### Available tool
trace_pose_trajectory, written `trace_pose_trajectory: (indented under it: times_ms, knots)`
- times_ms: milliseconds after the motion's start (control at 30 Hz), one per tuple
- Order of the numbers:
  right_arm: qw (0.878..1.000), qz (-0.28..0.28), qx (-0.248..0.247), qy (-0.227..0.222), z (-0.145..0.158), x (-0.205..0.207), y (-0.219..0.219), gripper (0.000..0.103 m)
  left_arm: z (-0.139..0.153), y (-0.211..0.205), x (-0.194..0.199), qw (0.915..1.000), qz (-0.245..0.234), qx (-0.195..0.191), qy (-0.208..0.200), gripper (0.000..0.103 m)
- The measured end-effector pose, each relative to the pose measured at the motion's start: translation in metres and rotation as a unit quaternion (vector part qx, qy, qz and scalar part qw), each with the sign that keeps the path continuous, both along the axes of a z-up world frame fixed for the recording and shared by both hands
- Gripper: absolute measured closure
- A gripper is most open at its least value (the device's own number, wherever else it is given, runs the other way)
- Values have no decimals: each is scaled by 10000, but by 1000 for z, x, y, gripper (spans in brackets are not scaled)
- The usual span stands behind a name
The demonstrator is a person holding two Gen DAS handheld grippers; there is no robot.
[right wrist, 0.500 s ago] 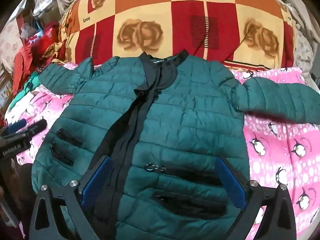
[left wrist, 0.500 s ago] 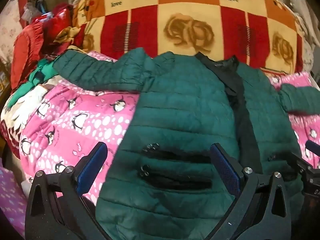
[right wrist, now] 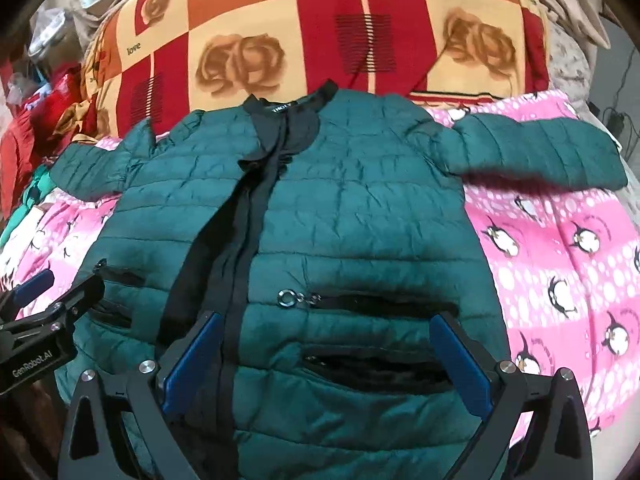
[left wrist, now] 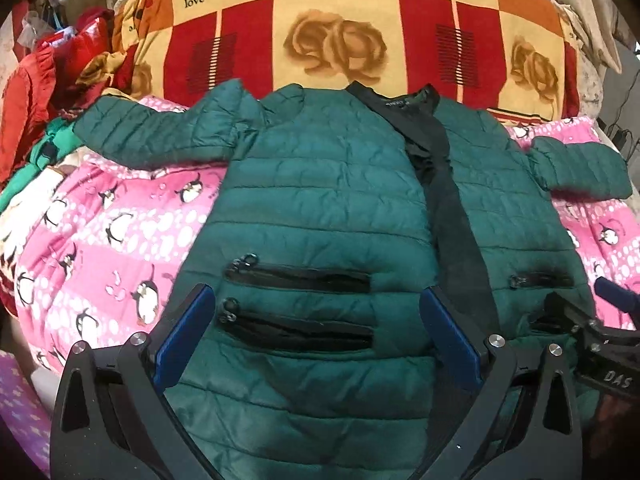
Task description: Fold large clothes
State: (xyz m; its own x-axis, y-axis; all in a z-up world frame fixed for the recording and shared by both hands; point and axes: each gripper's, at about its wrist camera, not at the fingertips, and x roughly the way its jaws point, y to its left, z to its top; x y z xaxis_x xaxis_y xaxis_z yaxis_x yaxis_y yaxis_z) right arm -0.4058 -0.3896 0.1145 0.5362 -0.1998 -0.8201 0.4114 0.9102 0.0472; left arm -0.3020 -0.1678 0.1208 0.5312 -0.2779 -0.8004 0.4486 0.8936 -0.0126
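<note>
A dark green quilted jacket lies face up on a pink penguin blanket, front closed with a black zip strip, both sleeves spread sideways. My left gripper hovers open over its lower left panel, the two zip pockets between the blue pads, which touch nothing. My right gripper hangs open over the jacket at its lower right panel, above a pocket with a ring pull. Each gripper shows at the edge of the other's view: the right gripper, the left gripper.
A thick red, orange and cream rose-patterned blanket is piled behind the collar. Red and green clothes are heaped at the far left. The pink blanket lies bare to the right of the jacket. A cable hangs at the far right.
The jacket sits a little higher and further left in both views, so both grippers have shifted slightly. The jacket lies as before and both jaws stay wide.
</note>
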Motion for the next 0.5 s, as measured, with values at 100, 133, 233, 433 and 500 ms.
trace_pose_trajectory:
  times_ms: [100,133,233,433,500]
  knots:
    - [9994,-80,241,244,1,2,-6,0,4,-4,-6,9998,-97,-132,130,1]
    - [9993,-99,288,239,0,2,-7,0,6,-5,-8,9996,-135,-189,180,1]
    - [9993,-95,242,270,0,1,-7,0,12,-10,-14,9993,-228,-271,150,1]
    - [9998,-134,129,73,0,1,-9,0,14,-22,-17,9994,-303,-155,5,1]
    - [9998,-132,135,71,-1,2,-9,0,13,-21,-15,9995,-275,-145,37,1]
